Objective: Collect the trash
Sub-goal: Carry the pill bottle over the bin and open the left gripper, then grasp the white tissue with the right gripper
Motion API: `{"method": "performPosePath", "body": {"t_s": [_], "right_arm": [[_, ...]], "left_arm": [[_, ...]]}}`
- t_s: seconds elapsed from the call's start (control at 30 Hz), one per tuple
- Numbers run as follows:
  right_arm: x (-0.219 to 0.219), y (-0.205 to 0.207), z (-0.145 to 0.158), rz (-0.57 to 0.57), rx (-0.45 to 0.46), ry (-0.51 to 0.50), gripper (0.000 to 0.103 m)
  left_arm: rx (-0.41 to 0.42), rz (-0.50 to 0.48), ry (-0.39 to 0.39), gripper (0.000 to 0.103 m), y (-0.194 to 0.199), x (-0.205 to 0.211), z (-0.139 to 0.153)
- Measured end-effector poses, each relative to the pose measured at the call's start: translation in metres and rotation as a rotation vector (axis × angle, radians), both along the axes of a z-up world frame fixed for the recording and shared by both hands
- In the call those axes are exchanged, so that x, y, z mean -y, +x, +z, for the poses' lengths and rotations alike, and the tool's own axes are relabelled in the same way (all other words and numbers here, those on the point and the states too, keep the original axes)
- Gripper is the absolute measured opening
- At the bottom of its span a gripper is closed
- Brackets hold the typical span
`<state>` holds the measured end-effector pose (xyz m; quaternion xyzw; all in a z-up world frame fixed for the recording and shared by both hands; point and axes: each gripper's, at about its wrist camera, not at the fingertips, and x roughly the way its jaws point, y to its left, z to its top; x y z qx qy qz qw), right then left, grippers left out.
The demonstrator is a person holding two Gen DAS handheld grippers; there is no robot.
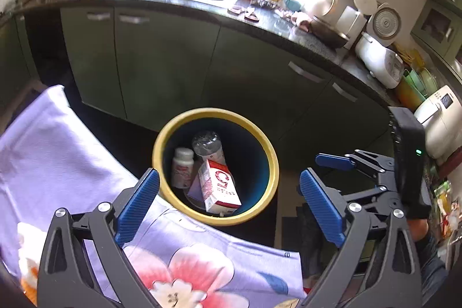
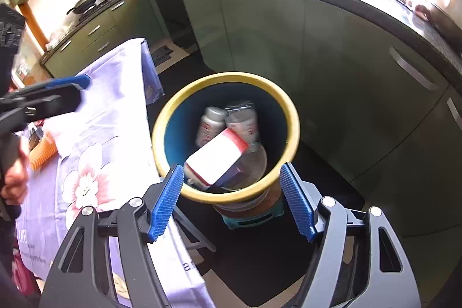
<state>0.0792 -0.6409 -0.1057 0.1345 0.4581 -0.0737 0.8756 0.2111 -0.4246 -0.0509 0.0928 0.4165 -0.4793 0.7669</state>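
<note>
Above bin (image 1: 271, 163), I hold left gripper (image 1: 229, 208) and right gripper (image 2: 234, 201) wide, empty; carton (image 1: 219, 186) dropped inside.

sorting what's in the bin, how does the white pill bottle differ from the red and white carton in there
The white pill bottle is round with a cap; the red and white carton is a flat-sided box. The bottle is plainly smaller than the carton. The bottle stands against the wall of the yellow-rimmed bin, while the carton lies tilted over other trash. Both are inside the bin, and no hand-held gripper holds either.
</note>
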Motion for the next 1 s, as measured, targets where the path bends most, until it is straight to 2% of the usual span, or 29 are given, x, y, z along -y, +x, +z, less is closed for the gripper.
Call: {"method": "performPosePath", "body": {"t_s": [0.17, 0.27, 0.4, 0.6, 0.77, 0.9, 1.0], "right_arm": [[-0.025, 0.013, 0.011, 0.062, 0.011, -0.015, 0.071], [-0.050, 0.029, 0.012, 0.137, 0.017, -0.007, 0.071], [-0.099, 0.058, 0.008, 0.272, 0.006, -0.004, 0.072], [-0.185, 0.105, 0.007, 0.469, -0.002, 0.039, 0.072], [-0.243, 0.150, 0.001, 0.552, -0.011, 0.120, 0.072], [-0.265, 0.186, -0.007, 0.537, -0.041, 0.241, 0.077], [-0.276, 0.204, -0.011, 0.503, -0.072, 0.277, 0.077]], "left_arm": [[0.071, 0.070, -0.076, 0.096, -0.025, -0.078, 0.029], [0.109, 0.154, -0.095, 0.096, -0.044, -0.139, 0.035], [0.177, 0.308, -0.069, 0.096, -0.068, -0.220, 0.031], [0.174, 0.516, -0.010, 0.096, -0.085, -0.317, 0.011], [0.169, 0.593, 0.003, 0.096, -0.093, -0.354, -0.001], [0.153, 0.606, -0.024, 0.096, -0.096, -0.365, -0.004], [0.159, 0.599, -0.027, 0.096, -0.100, -0.365, -0.005]]}}
